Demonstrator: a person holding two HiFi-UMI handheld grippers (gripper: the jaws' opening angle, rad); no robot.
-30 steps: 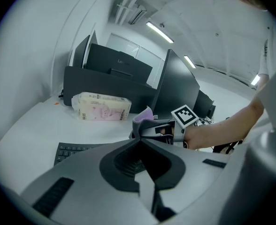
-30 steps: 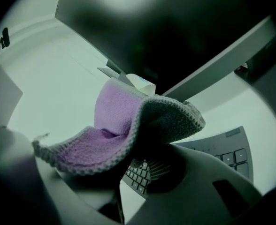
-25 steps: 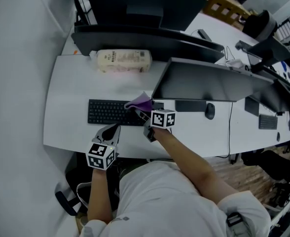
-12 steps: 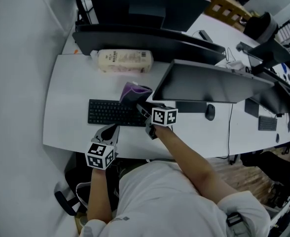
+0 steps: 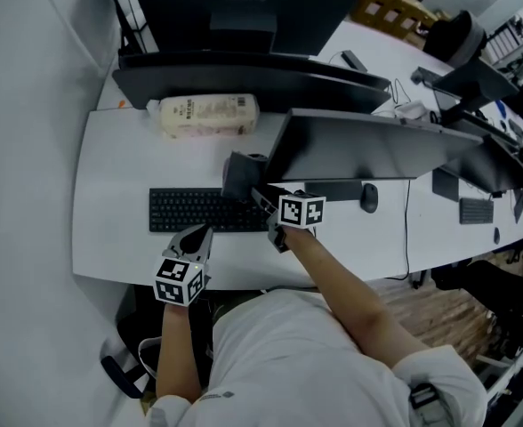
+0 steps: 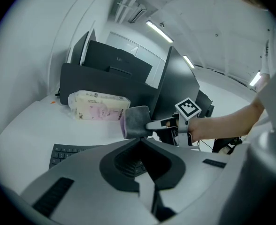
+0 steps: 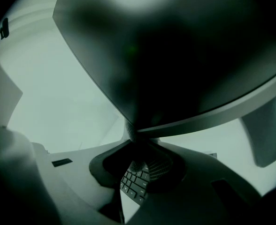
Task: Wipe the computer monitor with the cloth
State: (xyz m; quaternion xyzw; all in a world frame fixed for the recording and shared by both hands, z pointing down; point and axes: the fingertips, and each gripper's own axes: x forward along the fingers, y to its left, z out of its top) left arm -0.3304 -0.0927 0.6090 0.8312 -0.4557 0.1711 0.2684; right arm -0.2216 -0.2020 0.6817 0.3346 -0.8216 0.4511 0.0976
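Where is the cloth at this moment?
In the head view the cloth is near the centre, held in the right gripper over the right end of the keyboard, at the left edge of the nearest monitor.

Desk: we see a white curved desk [image 5: 110,203] across the frame's middle.
Wall: a pale wall [image 5: 21,105] fills our left side.
Floor: wood planks [image 5: 439,314] at lower right.
Light: ceiling strip lights [image 6: 159,32] at our upper centre.

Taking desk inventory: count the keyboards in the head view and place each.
2. The near keyboard lies on the white desk, just ahead of the left gripper; the second keyboard lies at far right. Monitors may hide more.
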